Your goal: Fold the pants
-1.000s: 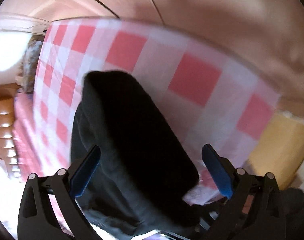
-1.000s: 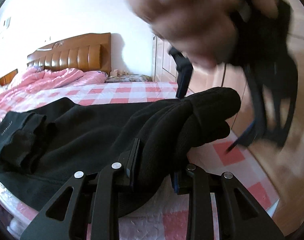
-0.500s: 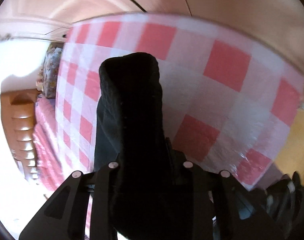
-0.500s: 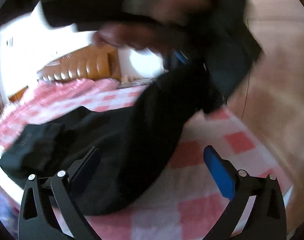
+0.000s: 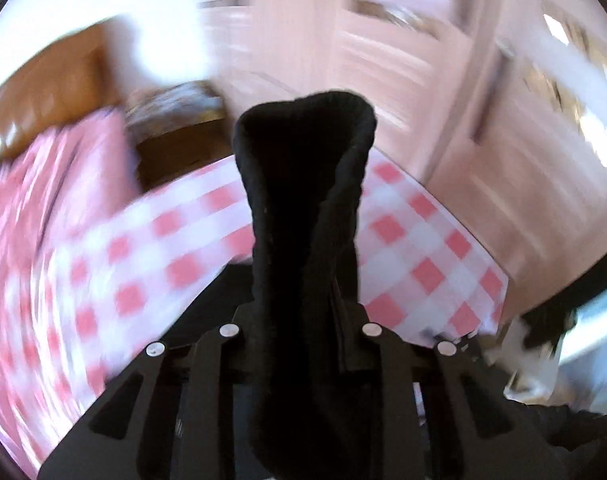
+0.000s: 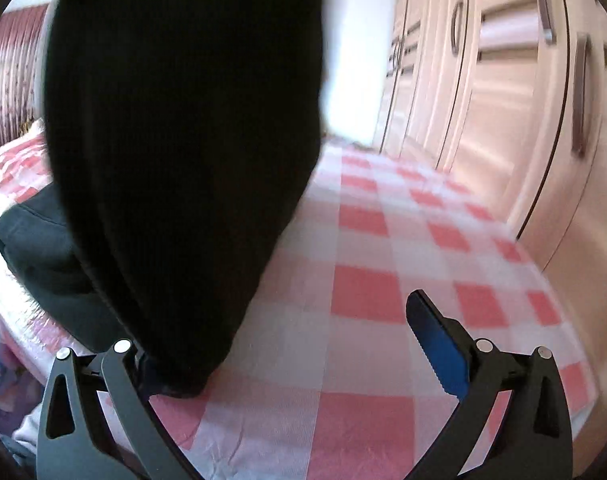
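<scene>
- Pants (image 5: 303,216), black and thick, stood up out of the left tool (image 5: 301,320), which was clenched on a bunched length of them; the cloth rose past the two fingers and ended in a rounded, open-looking fold at the top.
- Below that grip, more of the dark fabric spread down and to the left over the bed (image 5: 423,248).
- From the right-hand camera, the same pants (image 6: 183,140) hung as a big dark mass filling the upper left, lifted off the bed (image 6: 383,280), with the lower end coming down to the sheet just beside the right tool's left finger.
- Right tool (image 6: 287,344) was released, its fingers spread wide; the blue pad (image 6: 439,356) on the right finger faced inward with only checked sheet in front of it.
- I could not tell whether the left finger of that tool touched the cloth or merely sat against it, since the fabric covered its tip.
- Another heap of the pants lay flat on the bed at the far left, near the mattress edge.
- Pink-and-white checked bedding covered the mattress.
- Pale wardrobe doors (image 6: 523,100) with long handles ran along the right of the bed.
- Brown headboard (image 5: 43,92) showed in the left camera, heavily blurred, as was most of that view.
</scene>
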A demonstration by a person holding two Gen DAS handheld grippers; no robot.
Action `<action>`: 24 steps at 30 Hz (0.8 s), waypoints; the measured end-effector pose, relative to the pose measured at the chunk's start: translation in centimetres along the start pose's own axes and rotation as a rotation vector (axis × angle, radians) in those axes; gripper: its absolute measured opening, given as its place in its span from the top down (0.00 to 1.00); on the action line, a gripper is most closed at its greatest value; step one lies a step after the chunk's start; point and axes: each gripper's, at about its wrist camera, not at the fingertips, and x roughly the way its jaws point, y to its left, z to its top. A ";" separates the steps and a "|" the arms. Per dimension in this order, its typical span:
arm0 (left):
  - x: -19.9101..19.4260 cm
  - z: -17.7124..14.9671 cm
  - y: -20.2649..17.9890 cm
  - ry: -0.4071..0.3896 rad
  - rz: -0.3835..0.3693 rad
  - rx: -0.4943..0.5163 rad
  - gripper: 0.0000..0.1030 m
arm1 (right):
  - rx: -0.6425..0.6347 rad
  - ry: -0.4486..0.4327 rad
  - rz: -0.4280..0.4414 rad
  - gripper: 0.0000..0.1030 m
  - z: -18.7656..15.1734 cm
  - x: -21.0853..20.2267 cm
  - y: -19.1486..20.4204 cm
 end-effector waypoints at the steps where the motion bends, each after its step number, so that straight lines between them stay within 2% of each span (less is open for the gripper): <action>1: -0.7 -2.1 2.8 -0.020 -0.021 -0.067 0.77 | -0.025 -0.017 -0.014 0.04 0.2 -0.3 0.7; 4: -0.5 -11.5 11.6 -0.070 -0.080 -0.325 0.77 | -0.092 -0.041 -0.025 0.04 0.4 -0.8 2.7; 6: 0.7 -17.2 15.8 -0.097 -0.123 -0.478 0.78 | -0.149 -0.035 -0.025 0.04 0.2 -0.9 3.9; 9: 3.1 -22.8 18.6 -0.154 -0.189 -0.609 0.77 | -0.205 -0.011 -0.034 0.04 -0.3 -0.9 4.8; 13: 4.1 -24.9 19.0 -0.244 -0.262 -0.648 0.76 | -0.205 0.005 -0.026 0.04 -0.2 -0.4 4.6; 14: 4.3 -25.0 19.1 -0.246 -0.259 -0.647 0.70 | -0.207 0.013 -0.018 0.04 -0.1 -0.3 4.6; 15: 4.2 -25.1 19.1 -0.241 -0.235 -0.648 0.62 | -0.205 0.026 0.000 0.04 0.1 -0.3 4.3; 16: 4.2 -25.2 18.8 -0.238 -0.211 -0.647 0.58 | -0.202 0.038 0.024 0.04 0.1 0.0 4.2; 18: 3.1 -25.3 18.7 -0.247 -0.139 -0.643 0.36 | -0.189 0.072 0.101 0.04 0.0 -0.5 3.8; 19: 2.2 -25.7 19.2 -0.263 -0.108 -0.647 0.28 | -0.176 0.082 0.143 0.04 -0.1 -0.9 3.4; 20: 1.3 -26.0 19.0 -0.288 -0.054 -0.655 0.14 | -0.159 0.090 0.188 0.04 -0.3 -1.3 3.0; 21: -0.3 -26.0 18.8 -0.332 0.028 -0.658 0.12 | -0.134 0.096 0.242 0.04 -0.4 -2.1 2.4; 23: -2.7 -25.9 17.6 -0.373 0.115 -0.611 0.11 | -0.097 0.078 0.339 0.04 -0.5 -3.8 1.4; 24: -3.4 -25.7 16.8 -0.381 0.130 -0.587 0.10 | -0.080 0.062 0.378 0.04 -0.4 -4.5 1.1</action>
